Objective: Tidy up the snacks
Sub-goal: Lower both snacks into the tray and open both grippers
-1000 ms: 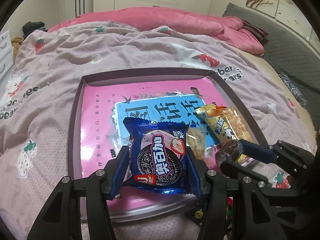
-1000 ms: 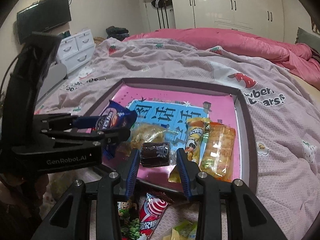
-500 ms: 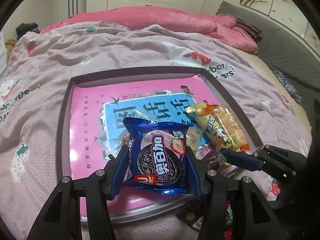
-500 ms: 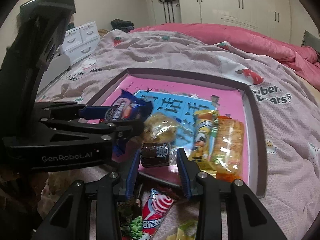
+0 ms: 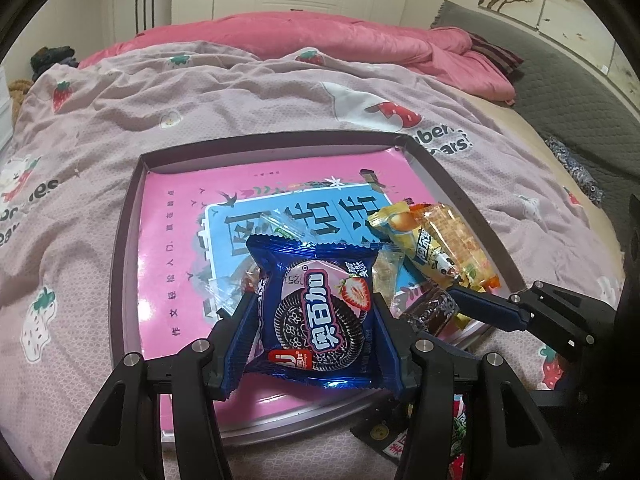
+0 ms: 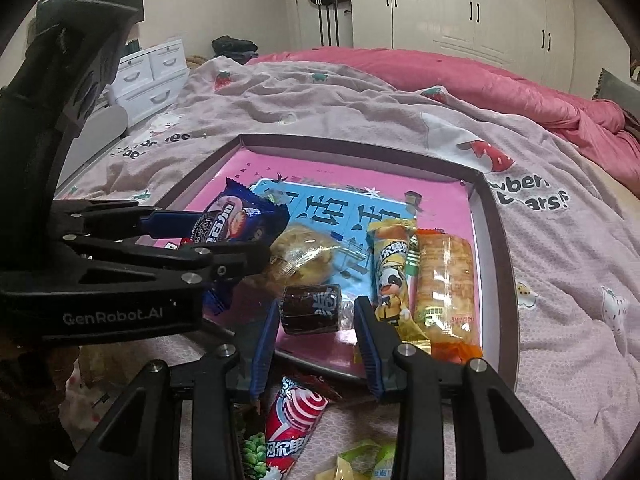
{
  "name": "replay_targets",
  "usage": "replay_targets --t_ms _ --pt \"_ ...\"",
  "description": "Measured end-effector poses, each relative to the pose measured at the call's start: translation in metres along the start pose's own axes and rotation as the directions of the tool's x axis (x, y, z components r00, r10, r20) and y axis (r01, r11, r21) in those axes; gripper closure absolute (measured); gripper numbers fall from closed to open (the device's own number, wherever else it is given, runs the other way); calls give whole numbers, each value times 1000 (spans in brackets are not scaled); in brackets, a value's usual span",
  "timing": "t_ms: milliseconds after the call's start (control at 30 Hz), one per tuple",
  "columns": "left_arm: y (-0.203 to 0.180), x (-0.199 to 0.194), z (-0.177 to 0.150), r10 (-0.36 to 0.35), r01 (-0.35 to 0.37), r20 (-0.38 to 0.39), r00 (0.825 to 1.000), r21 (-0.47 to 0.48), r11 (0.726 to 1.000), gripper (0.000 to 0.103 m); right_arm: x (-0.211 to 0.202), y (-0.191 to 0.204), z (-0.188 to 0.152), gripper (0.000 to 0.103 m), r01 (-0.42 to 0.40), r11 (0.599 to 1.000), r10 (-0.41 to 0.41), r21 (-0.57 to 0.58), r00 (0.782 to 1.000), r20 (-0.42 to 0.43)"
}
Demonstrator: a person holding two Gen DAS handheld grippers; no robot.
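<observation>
Holding a blue cookie pack (image 5: 320,312) clenched in the left gripper (image 5: 316,334) and a dark wrapped cake (image 6: 312,309) in the right gripper (image 6: 316,336), above the tray (image 6: 496,236) toward 6 o'clock, three snacks already placed, several loose below.

"奥百加" in white on the blue foil cookie packet with a strawberry picture (image 5: 318,316), "GenRobot.AI" in pale letters on the black plastic left gripper's side (image 6: 112,315), "Bears!" partly readable in dark print on the mauve strawberry-pattern bedspread (image 6: 536,196)
</observation>
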State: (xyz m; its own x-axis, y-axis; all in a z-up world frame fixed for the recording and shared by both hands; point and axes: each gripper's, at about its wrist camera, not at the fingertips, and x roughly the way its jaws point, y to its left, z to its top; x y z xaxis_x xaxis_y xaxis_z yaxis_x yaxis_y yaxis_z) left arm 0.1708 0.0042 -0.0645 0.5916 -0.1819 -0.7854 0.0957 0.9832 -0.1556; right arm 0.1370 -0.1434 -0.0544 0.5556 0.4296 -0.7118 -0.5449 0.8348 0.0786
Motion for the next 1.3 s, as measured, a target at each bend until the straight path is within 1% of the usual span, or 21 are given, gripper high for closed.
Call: replay_targets --t_ms 500,1167,1233,1300 --pt "3 0 0 15 -15 -2 1000 -15 1000 46 -2 -5 -2 64 21 1000 -21 20 1000 -2" --pt "6 -3 2 39 -39 9 999 -19 999 44 -8 -8 -2 63 15 999 -16 35 1000 17" --pt "6 -5 3 39 -39 13 999 -16 999 43 -9 -8 -1 62 14 999 -15 36 1000 21" --pt "6 -7 3 41 -40 19 999 -16 999 40 -10 -8 0 62 16 999 -17 37 1000 25"
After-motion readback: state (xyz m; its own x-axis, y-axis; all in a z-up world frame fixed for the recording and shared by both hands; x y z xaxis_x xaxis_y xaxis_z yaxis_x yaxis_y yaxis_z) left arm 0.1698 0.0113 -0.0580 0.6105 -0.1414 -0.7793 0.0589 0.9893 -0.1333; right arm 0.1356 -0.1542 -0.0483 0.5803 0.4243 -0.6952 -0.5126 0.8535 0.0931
